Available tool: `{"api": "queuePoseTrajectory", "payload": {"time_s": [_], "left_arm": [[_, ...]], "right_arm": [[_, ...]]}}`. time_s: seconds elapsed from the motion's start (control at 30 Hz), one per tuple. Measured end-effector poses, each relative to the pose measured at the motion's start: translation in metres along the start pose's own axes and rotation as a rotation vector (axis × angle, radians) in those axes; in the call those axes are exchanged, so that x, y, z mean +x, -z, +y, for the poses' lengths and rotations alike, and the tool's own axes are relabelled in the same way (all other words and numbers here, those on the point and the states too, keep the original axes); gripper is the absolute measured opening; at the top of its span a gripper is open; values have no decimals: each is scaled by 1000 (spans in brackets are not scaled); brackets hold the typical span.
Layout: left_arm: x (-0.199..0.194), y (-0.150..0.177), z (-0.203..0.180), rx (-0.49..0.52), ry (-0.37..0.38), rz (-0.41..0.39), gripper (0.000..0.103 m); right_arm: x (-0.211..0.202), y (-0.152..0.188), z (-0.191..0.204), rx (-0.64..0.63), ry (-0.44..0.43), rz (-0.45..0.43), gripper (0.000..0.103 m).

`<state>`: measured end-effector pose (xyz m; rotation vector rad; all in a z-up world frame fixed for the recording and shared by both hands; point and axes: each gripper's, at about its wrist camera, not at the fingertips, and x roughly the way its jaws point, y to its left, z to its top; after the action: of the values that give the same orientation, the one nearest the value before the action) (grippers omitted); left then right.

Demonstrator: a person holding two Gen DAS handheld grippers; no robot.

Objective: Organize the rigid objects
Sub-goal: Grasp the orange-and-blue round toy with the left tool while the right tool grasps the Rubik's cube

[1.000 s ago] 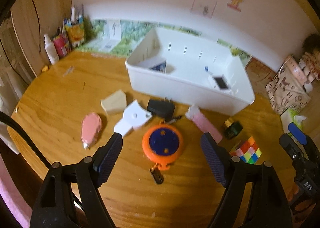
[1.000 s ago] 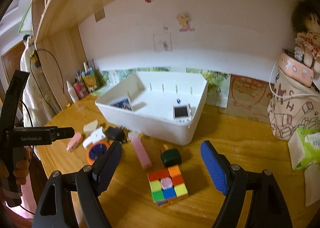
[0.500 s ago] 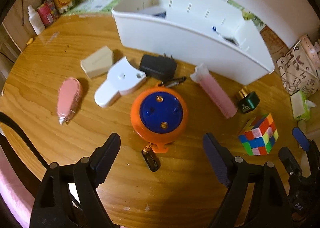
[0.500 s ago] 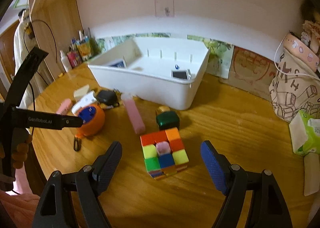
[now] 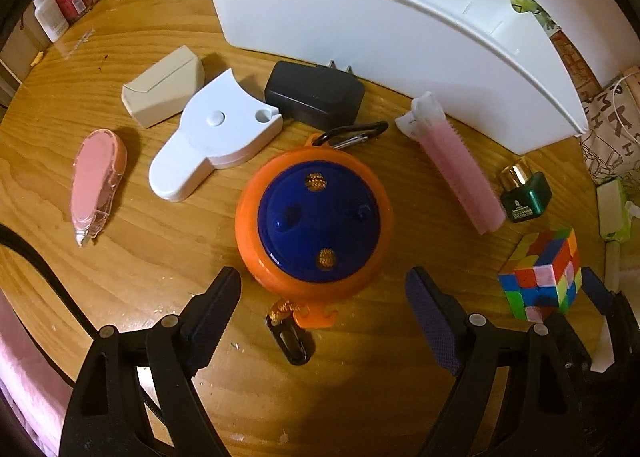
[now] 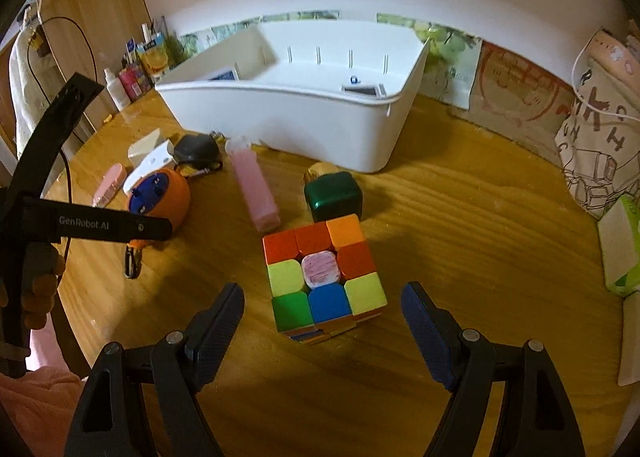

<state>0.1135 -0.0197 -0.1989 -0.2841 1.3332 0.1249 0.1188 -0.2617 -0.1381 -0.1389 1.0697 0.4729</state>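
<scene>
An orange round case with a blue top lies on the wooden table just ahead of my left gripper, which hangs open above it with nothing between its fingers. In the right wrist view a colourful puzzle cube sits just ahead of my open right gripper, whose fingers stand wider than the cube and apart from it. Behind both stands a white bin holding a few small items. The same cube shows at the right of the left wrist view, the orange case at the left of the right wrist view.
Around the orange case lie a pink correction-tape dispenser, a beige box, a white plastic piece, a black charger, a pink comb-like bar and a green bottle. A patterned bag stands at the right.
Both grippers have come down and tilted toward the table; the orange case and the cube now look larger and closer. The left fingers stand a little wider than a second ago.
</scene>
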Motion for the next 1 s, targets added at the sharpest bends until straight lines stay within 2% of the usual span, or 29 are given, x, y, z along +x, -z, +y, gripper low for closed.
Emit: {"api": "queuePoseTrajectory", "payload": {"time_s": [0.3, 0.37, 0.57, 1.0], "left_arm": [[13, -10, 3, -4, -12, 38, 87], [16, -22, -2, 8, -20, 39, 87], [19, -32, -8, 31, -40, 32, 87], [21, -47, -12, 46, -54, 3, 85]], "right_arm": [[22, -4, 0, -4, -5, 86, 81], [25, -3, 0, -5, -6, 101, 81], [34, -3, 2, -24, 9, 138, 81], [45, -1, 22, -198, 75, 146, 81]]}}
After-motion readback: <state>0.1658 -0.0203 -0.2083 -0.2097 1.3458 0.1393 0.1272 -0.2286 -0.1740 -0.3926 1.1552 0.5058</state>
